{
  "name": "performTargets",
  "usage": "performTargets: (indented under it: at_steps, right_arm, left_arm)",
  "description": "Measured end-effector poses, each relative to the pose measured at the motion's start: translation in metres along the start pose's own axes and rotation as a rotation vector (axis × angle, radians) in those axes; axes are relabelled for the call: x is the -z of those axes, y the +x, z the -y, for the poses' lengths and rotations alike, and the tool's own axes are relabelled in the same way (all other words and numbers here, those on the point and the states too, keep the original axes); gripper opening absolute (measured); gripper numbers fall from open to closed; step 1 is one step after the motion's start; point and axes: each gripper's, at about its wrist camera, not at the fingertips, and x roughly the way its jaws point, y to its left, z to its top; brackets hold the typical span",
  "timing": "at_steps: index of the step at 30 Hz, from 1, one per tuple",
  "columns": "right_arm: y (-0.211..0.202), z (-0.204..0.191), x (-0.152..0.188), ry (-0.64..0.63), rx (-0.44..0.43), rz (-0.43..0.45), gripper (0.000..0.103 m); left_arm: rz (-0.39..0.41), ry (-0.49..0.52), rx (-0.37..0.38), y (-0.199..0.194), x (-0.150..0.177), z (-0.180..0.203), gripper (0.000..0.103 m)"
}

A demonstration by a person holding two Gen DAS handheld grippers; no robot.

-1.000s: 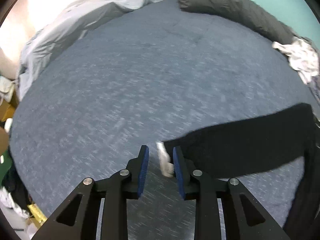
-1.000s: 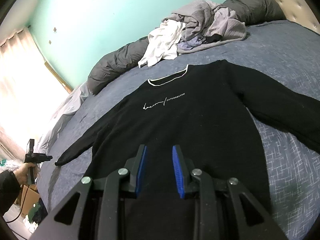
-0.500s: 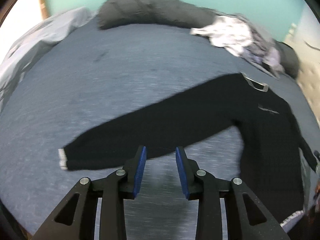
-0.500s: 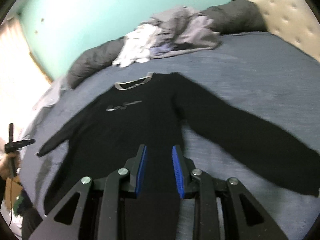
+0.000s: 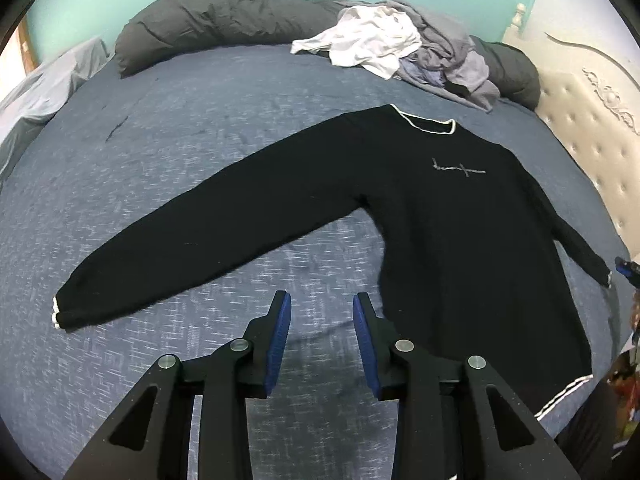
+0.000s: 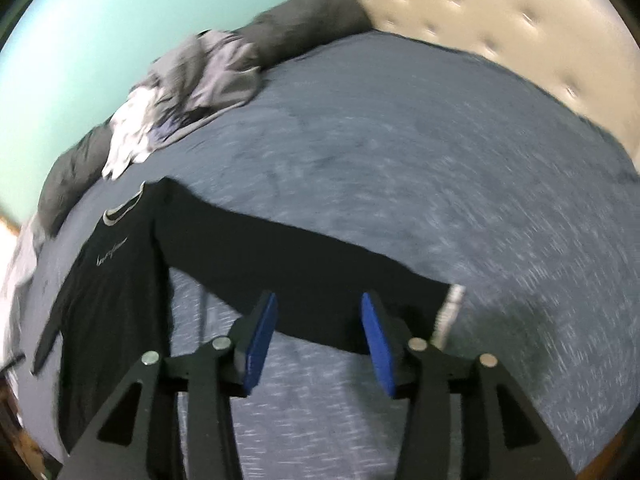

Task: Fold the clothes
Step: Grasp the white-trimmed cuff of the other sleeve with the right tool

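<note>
- Black sweater [image 5: 460,232] lies flat, sleeves spread, on blue bed [image 5: 200,152].
- Left gripper [image 5: 321,308] — fingers apart, empty, above bedding.
- Right gripper [image 6: 318,308] — jaws just widening, empty, over one sleeve [image 6: 304,264].

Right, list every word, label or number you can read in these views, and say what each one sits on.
Chest print on the black sweater: a thin pale script line crossed by a vertical stroke, too small to read in the left wrist view.
The same print in the right wrist view: blurred, unreadable.
Nothing else carries text: none on the blue bedspread, the clothes pile or the headboard.
</note>
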Motion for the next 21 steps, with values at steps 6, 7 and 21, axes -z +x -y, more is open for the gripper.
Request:
performTargets:
  at_steps: [6,7,21]
  right_arm:
    - [0.012,0.036,-0.004,0.117,0.003,-0.031,0.055]
    - [0.014,0.04,-0.005,0.126,0.01,-0.033,0.055]
    - [0.051,0.054,-0.004,0.071,0.067,-0.093,0.054]
  left_arm:
    - [-0.001,0.02,0.006,-0.002,0.0,0.01,0.039]
    - [-0.003,0.026,0.003,-0.002,-0.001,0.012,0.04]
    - [-0.029,0.021,0.01,0.008,-0.002,0.02,0.042]
